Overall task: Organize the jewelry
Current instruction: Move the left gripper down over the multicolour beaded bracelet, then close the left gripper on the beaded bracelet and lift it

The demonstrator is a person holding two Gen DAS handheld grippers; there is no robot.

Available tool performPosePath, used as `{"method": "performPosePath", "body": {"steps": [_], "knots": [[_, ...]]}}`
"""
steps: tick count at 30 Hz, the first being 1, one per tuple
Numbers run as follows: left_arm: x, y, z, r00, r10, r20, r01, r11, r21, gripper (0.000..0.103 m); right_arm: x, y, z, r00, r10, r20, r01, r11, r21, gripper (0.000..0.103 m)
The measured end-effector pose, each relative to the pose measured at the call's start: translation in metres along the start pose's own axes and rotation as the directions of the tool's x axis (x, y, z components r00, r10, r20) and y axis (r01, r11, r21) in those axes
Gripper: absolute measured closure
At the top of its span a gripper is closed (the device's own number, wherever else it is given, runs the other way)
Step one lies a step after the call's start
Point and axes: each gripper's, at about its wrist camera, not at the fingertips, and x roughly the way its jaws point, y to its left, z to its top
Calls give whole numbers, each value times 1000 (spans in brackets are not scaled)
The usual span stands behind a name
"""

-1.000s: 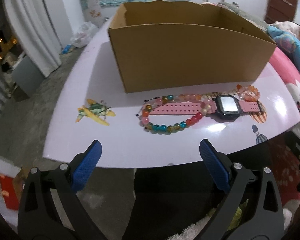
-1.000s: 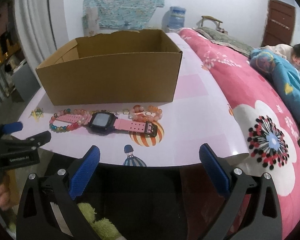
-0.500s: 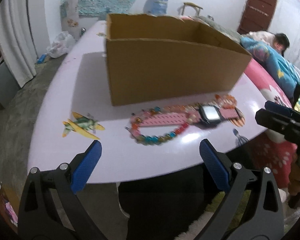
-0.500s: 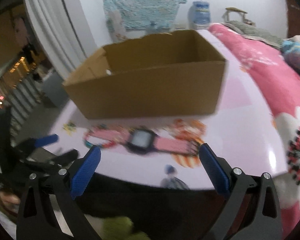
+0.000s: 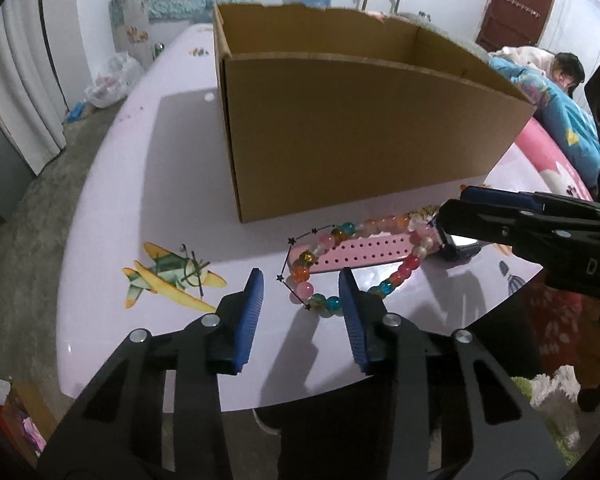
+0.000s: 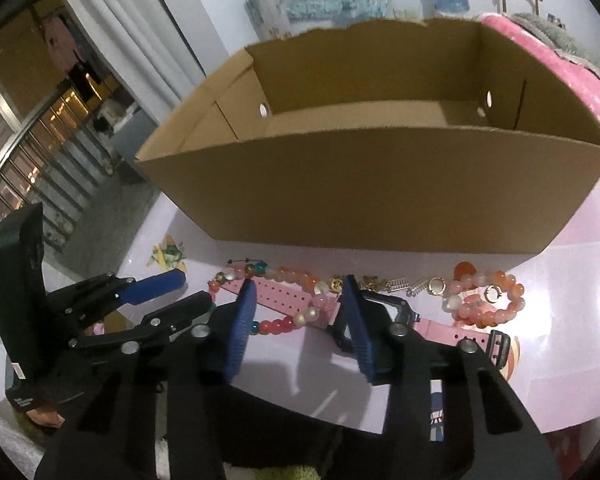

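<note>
A multicoloured bead bracelet (image 5: 342,268) lies on the table, looped over the strap of a pink watch (image 5: 364,254). My left gripper (image 5: 302,292) is partly open, its jaws around the bracelet's near left end, holding nothing. My right gripper (image 6: 298,298) is partly open over the bracelet (image 6: 284,322) and the watch face (image 6: 380,316); it shows in the left wrist view (image 5: 452,216) from the right. An orange bead bracelet (image 6: 484,298) and small earrings (image 6: 436,285) lie right. An open cardboard box (image 6: 372,184) stands behind, seemingly empty.
The table (image 5: 148,184) is pale pink with a plane sticker (image 5: 168,280) at left and a balloon sticker (image 5: 510,280) at right. Its front edge is just below the grippers. A person lies on a bed (image 5: 556,92) at right.
Both grippers moved forward and down to the jewelry. Their jaws narrowed from wide open to partly open. The jewelry has not moved.
</note>
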Motion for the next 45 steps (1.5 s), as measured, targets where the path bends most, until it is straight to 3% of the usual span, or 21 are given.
{"method": "performPosePath", "body": {"steps": [2, 10, 20, 25, 26, 33, 45], "knots": [[5, 1, 2, 1000, -6, -18, 6, 1000, 4, 70, 6, 1, 2, 1000, 1, -27, -1, 1000, -10, 71], [16, 4, 4, 999, -5, -49, 4, 1000, -14, 71, 23, 12, 4, 996, -32, -81, 25, 995, -96, 75], [18, -4, 3, 997, 55, -56, -54, 998, 25, 74, 36, 12, 4, 990, -103, -100, 89, 986, -138, 91], [16, -7, 1, 996, 79, -43, -77, 996, 45, 87, 35, 12, 3, 989, -116, -92, 102, 984, -144, 97], [16, -7, 1, 997, 72, -43, -70, 997, 43, 94, 35, 12, 3, 989, -115, -88, 102, 985, -142, 98], [11, -6, 0, 997, 69, -40, -68, 997, 31, 94, 24, 17, 0, 993, -114, -41, 106, 982, -155, 100], [-24, -8, 5, 997, 66, 31, -67, 998, 19, 94, -8, 20, -2, 995, -85, 46, 91, 985, -145, 101]]}}
